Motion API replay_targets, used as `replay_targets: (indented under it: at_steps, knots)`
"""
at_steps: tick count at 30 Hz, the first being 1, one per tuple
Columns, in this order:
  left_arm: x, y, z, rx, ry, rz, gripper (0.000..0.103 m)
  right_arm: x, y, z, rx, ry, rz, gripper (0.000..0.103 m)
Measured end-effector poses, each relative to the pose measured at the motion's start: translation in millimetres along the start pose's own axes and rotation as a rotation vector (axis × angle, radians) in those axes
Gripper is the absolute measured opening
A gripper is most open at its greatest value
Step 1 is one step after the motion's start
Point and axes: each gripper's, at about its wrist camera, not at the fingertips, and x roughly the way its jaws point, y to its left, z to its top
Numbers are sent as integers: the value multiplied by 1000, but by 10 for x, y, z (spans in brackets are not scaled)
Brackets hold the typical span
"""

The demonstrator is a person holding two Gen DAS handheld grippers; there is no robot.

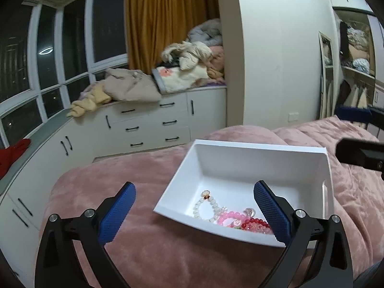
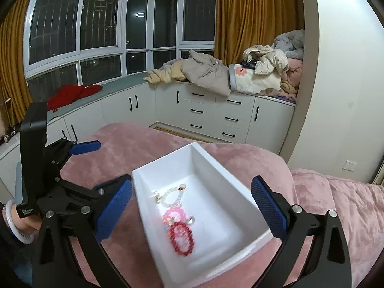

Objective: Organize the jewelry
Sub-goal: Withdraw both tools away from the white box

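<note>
A white open box (image 1: pixel 261 147) (image 2: pixel 165 160) lies on a pink blanket (image 1: pixel 144 244) (image 2: pixel 336 206). Inside it lie a clear bead bracelet (image 1: pixel 204 206) (image 2: pixel 171 195), a pink one (image 1: pixel 231 216) (image 2: pixel 174 215) and a red one (image 1: pixel 256 223) (image 2: pixel 181 238). My left gripper (image 1: pixel 195 186) (image 2: pixel 111 163) hovers open over the box's near left edge, its blue pads wide apart with nothing gripped. My right gripper (image 2: pixel 192 182) is open too, spread across the box's width, holding nothing. One of its fingers (image 1: pixel 360 154) shows at the right edge of the left wrist view.
White cabinets with drawers (image 1: pixel 148 124) (image 2: pixel 211 115) run under the windows, piled with clothes (image 1: pixel 182 72) (image 2: pixel 240 72); a red garment (image 2: pixel 72 93) lies on the sill. A white wall (image 1: pixel 276 60) and an open wardrobe (image 1: pixel 355 55) stand on the right. A wrist with bangles (image 2: pixel 16 225) holds the left gripper.
</note>
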Motion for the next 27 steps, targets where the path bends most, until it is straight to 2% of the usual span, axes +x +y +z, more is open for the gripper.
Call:
replay_targets:
  at_steps: [5,10,15,18,20,24,27]
  knots:
    - [-265,-12,-142,-49,-16,49,100,-294,116,-211,5,-6,-52,98]
    - [-395,-85,-359,-112,-13,9,100,-492,212,-565,77,11,-88,98]
    - [-417,-245,-646,-84,7,12,100,-579,323,-894,151,-25,-153,98]
    - [-408,-270,-847,-92,30,4,100,-566,342,-1041,187,-36,-162,98]
    - [-393,-247,-940,-98,47,-4,100,-529,328,-1110,212,-20,-156,98]
    - [-374,-255,-1073,-97,79,-7,100,-380,336,-1219,204,70,-161,98]
    - [-387,-280,-1130,-79,87,1,100,-367,427,-1227,164,69,-192,98]
